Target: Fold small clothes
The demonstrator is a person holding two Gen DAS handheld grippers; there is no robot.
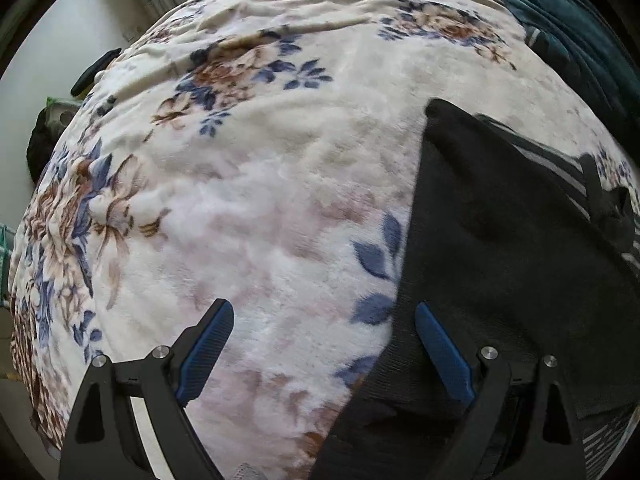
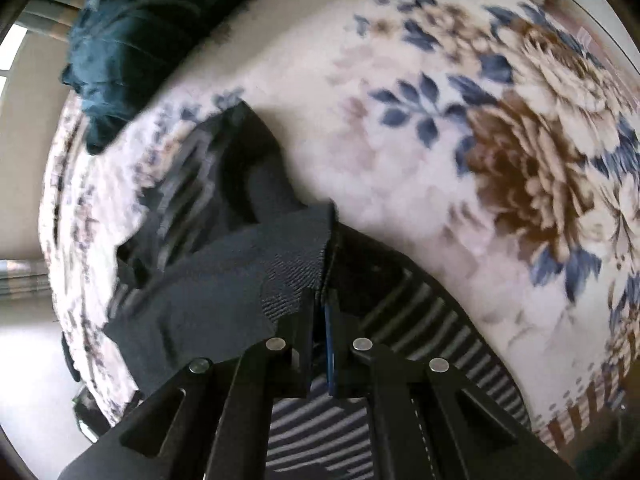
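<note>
— Left wrist view first: what room have I got?

— Plenty. Your left gripper (image 1: 324, 316) hangs steeply nose-down over the floral blanket (image 1: 260, 184), jaws spread wide with nothing between them. The black garment (image 1: 500, 248) lies at the right of that view; its left edge runs down just beside the right finger, which sits over the dark cloth. Bare blanket stretches away to the left and ahead.

— And my right side?

— Pointing steeply down too. The right gripper (image 2: 320, 300) is clamped tight on a raised fold of the black garment (image 2: 240, 280), cloth draping off to the left. Striped fabric (image 2: 432, 320) shows underneath. A teal cloth (image 2: 132, 40) sits well apart at the blanket's far edge. Open blanket (image 2: 400, 160) lies to the right.
</note>
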